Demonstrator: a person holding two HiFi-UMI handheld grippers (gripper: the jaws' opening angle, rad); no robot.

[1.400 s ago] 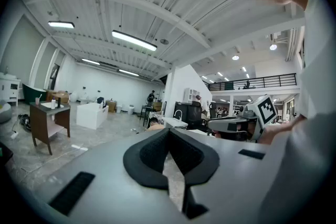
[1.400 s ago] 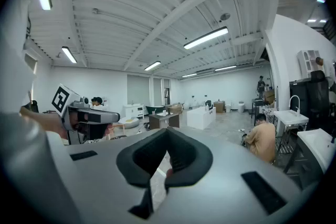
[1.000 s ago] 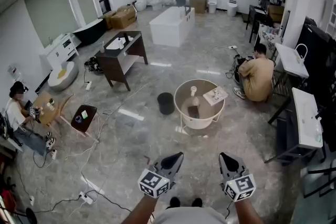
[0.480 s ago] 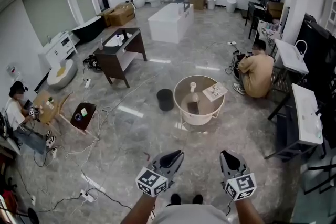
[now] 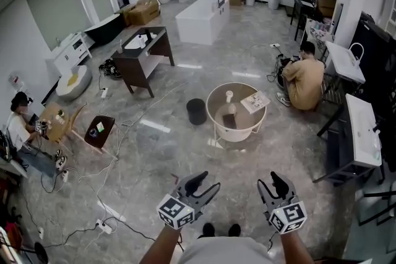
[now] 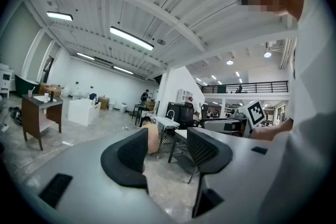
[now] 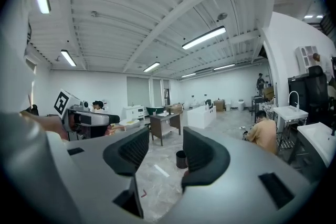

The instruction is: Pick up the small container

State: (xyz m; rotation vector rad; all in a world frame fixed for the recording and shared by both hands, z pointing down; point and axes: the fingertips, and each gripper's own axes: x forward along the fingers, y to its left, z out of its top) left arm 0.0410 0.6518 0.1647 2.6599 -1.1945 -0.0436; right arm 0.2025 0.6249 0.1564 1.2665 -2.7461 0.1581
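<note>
On the grey polished floor (image 5: 185, 151): a white rectangular bathtub (image 5: 201, 20) stands far off. A dark brown wooden stand (image 5: 145, 59) is to its left. A round white table with a clear top (image 5: 235, 134) is mid-room, with a black round bin (image 5: 196, 111) just beside it.
Head view alone: shows the round table's top and the small white upright container (image 5: 229, 96) standing on it. A dark block (image 5: 229, 121) and a printed leaflet (image 5: 255, 102) lie near it.
Left gripper view: looks level toward white desks and a person in a tan shirt (image 6: 152, 136) low on the floor. A square-marker cube (image 6: 255, 112) shows at right.
Right gripper view: looks down the hall. The bin (image 7: 181, 159) shows far off between the jaws, with the stand (image 7: 165, 126) and bathtub (image 7: 202, 115) beyond.
Left gripper (image 5: 207, 182): jaws apart, having just been opening, with nothing between them.
Right gripper (image 5: 270, 180): jaws apart, having just been opening, with nothing held.
Container to grippers: well apart from both and touching neither. It lies ahead across open floor, on a line between the two.
</note>
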